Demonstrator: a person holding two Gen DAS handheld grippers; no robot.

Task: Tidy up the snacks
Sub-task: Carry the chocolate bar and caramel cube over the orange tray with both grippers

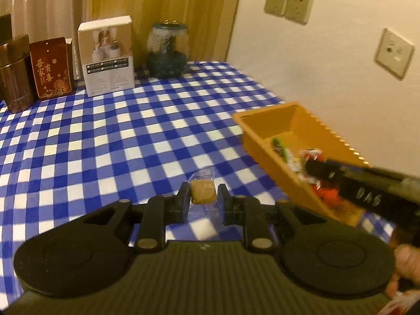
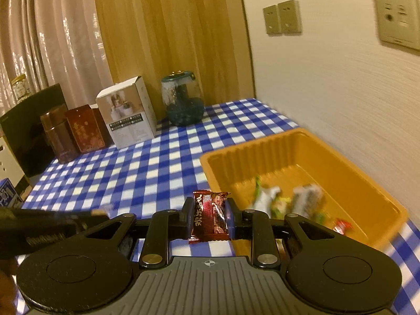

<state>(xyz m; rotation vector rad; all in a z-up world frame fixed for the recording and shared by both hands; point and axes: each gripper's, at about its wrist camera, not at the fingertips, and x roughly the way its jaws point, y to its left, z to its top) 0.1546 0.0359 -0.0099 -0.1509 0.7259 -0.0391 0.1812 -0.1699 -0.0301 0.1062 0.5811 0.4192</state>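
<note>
Above checked tablecloth (image 1: 105, 136): tan snack (image 1: 202, 191) pinched between left jaws, red packet (image 2: 210, 216) between right.

Our left gripper (image 1: 202, 197) and right gripper (image 2: 208, 216) both angle downward, jaws clamped, our right hand (image 1: 407, 265) bare behind.

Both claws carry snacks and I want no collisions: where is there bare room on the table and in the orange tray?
The checked tablecloth is bare between the back row, white box to glass jar, and the orange tray. The tray's far half is bare; its near end is crowded with wrapped snacks.
</note>
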